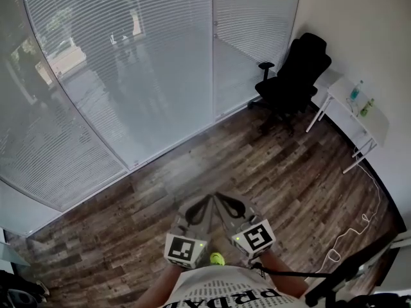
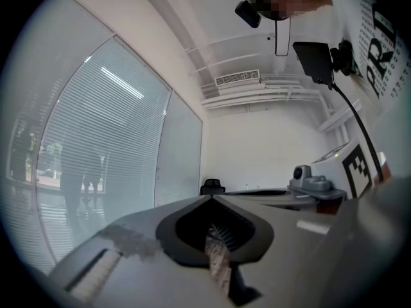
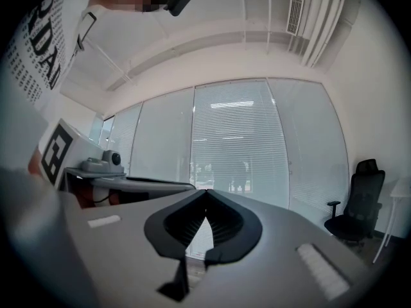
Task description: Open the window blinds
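Slatted window blinds (image 1: 128, 76) hang shut, slats flat, over the curved glass wall ahead. They fill the left of the left gripper view as blinds (image 2: 83, 165) and the middle of the right gripper view as blinds (image 3: 237, 146). My left gripper (image 1: 205, 201) and right gripper (image 1: 220, 197) are held side by side low in the head view, over the wood floor and well short of the glass. Both point level toward the wall. The left gripper (image 2: 210, 196) has its jaws closed tip to tip with nothing between them. So has the right gripper (image 3: 205, 190).
A black office chair (image 1: 295, 76) stands in the right corner by the glass. Beside it, against the right wall, a white folding table (image 1: 376, 124) carries two bottles (image 1: 359, 98). A white cable (image 1: 350, 236) lies on the dark plank floor (image 1: 212, 165) at the right.
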Demonstrator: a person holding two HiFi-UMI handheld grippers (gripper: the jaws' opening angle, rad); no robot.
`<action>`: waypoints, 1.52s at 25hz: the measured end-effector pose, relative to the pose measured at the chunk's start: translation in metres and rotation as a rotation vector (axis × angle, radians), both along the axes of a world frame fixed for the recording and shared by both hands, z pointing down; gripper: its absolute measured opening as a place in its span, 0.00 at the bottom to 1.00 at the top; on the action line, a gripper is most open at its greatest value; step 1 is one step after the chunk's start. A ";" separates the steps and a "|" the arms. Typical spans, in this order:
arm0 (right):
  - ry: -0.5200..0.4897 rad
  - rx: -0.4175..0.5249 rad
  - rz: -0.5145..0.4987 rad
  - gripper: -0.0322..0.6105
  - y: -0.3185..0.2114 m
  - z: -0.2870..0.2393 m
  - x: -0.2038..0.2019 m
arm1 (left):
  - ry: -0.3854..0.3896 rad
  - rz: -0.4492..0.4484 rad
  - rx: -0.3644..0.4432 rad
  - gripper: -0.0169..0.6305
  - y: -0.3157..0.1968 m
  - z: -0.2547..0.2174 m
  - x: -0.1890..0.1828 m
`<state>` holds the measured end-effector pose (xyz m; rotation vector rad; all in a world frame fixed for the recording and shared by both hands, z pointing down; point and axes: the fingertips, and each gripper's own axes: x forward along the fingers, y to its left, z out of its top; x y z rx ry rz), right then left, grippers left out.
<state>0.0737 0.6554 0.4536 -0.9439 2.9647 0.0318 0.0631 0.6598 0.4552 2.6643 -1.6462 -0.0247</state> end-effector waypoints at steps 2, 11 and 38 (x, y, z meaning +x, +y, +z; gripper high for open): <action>0.000 0.008 0.008 0.06 -0.017 -0.001 -0.006 | 0.019 0.002 0.006 0.04 -0.017 -0.004 -0.006; 0.016 0.002 0.038 0.06 -0.085 -0.010 -0.051 | 0.040 0.023 0.013 0.04 -0.085 -0.016 -0.051; 0.046 0.033 0.054 0.06 -0.225 -0.014 -0.114 | 0.049 0.022 0.030 0.04 -0.223 -0.019 -0.116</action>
